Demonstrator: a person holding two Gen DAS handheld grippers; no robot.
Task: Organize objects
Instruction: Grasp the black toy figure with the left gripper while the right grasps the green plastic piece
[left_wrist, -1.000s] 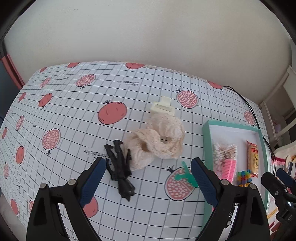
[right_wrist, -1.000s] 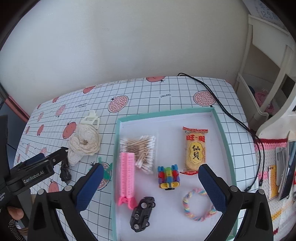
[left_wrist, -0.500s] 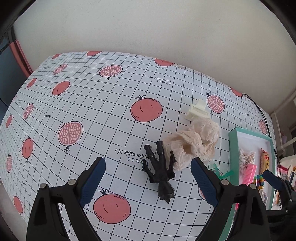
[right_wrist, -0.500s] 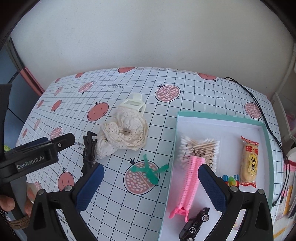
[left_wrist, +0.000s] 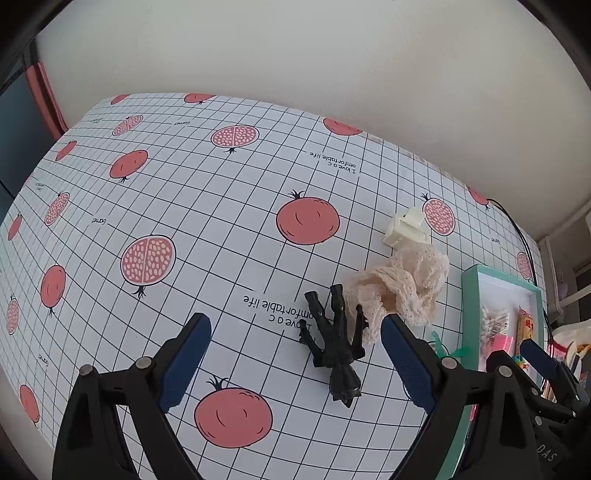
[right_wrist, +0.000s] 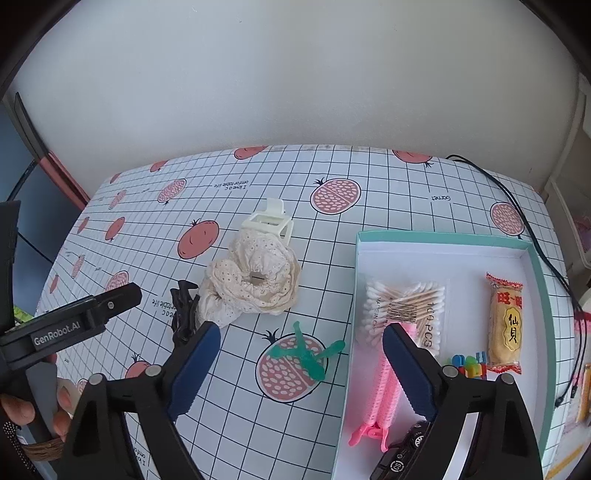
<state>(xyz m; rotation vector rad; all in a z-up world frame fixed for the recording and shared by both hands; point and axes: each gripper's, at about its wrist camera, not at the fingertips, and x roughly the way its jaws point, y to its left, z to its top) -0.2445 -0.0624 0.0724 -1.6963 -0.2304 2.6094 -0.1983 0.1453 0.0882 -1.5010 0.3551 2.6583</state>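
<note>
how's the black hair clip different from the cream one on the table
The black hair clip is long, thin and spiky; the cream hair clip is squat and boxy. The black one lies at the near end of the lace scrunchie, between the open left gripper fingers; the cream one sits at the scrunchie's far end. Both rest on the tablecloth, outside the tray.

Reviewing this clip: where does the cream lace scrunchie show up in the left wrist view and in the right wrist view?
Left wrist: the scrunchie lies right of centre, just above the tip of that gripper's right-hand finger.
Right wrist: the scrunchie lies left of centre, above that gripper's left-hand finger.
Shared landmark: the white hair claw touches the scrunchie's far edge in both views.
</note>
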